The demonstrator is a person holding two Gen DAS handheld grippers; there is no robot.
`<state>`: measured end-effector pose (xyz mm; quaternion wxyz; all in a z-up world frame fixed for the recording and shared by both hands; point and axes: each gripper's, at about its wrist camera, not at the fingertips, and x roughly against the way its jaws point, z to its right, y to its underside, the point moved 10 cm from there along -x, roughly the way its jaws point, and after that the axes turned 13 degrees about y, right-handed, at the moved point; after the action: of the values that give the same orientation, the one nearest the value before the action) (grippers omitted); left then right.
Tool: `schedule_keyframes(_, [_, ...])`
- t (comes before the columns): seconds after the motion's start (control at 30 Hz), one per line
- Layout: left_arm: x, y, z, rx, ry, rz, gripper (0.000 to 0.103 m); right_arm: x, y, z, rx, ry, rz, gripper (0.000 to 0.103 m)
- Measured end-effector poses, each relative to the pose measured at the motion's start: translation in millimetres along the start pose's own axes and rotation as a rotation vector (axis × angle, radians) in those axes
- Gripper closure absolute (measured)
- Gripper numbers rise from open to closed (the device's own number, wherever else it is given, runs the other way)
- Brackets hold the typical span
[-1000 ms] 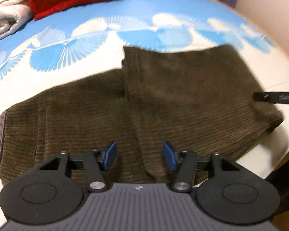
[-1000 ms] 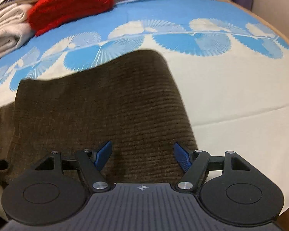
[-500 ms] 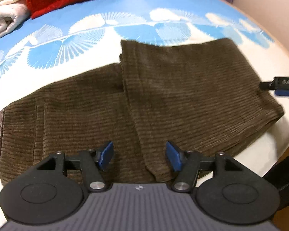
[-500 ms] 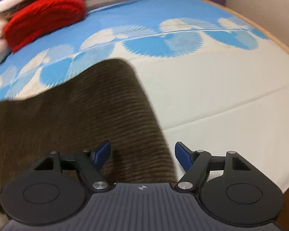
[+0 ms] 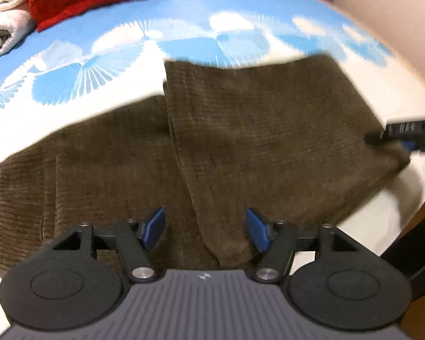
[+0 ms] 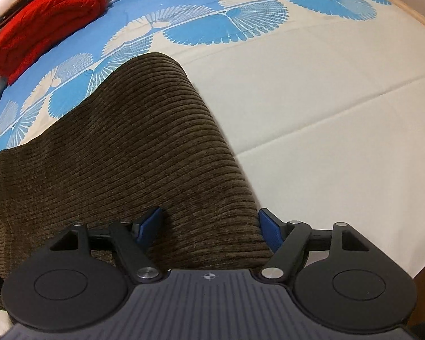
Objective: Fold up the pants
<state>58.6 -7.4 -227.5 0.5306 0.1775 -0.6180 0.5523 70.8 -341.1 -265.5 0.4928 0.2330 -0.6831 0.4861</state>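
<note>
Brown corduroy pants (image 5: pixel 269 130) half-folded on bed (image 6: pixel 325 85): soft, thick, limp. Left tongs (image 5: pixel 205 228), just widened, and right tongs (image 6: pixel 209 228) released; best gripped at folded edge corners.

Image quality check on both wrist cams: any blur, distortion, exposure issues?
Left wrist view: motion blur smears the brown corduroy pants and the blue-and-cream patterned sheet; the left gripper stays sharp. Right wrist view: crisp, corduroy ribs readable. Both: strong fisheye curvature at the edges, dim warm light, no glare.
</note>
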Motion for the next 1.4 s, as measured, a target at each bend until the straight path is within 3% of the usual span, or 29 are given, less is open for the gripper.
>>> schedule_keyframes(0.07, [-9,11,-1,-0.036,-0.036,-0.054,0.031,0,0,1,0.003,0.001,0.001,0.029])
schedule_keyframes(0.2, [2,1,-2,-0.011,-0.028,-0.008,0.032,0,0,1,0.006,0.002,0.002,0.031])
schedule_keyframes(0.47, [-4,8,-4,-0.024,-0.039,-0.039,0.032,0,0,0,0.008,0.003,0.002,0.030])
schedule_keyframes(0.73, [7,-6,-1,0.017,0.015,0.048,0.032,0,1,-1,0.012,0.008,0.005,0.031])
schedule_keyframes(0.8, [1,-2,1,0.005,0.014,0.008,0.032,0,1,-1,0.013,0.009,0.005,0.031])
schedule_keyframes(0.87, [-10,9,0,-0.044,-0.033,-0.061,0.029,0,1,-1,0.013,0.009,0.005,0.031])
schedule_keyframes(1.27, [6,-6,-1,0.016,0.007,0.043,0.030,0,1,-2,0.015,0.009,0.005,0.031])
schedule_keyframes(1.33, [3,-3,-1,0.009,0.001,0.020,0.030,0,1,-2,0.016,0.009,0.006,0.031])
schedule_keyframes(1.4, [-8,8,-3,-0.021,-0.034,-0.059,0.029,0,1,-2,0.016,0.009,0.006,0.031])
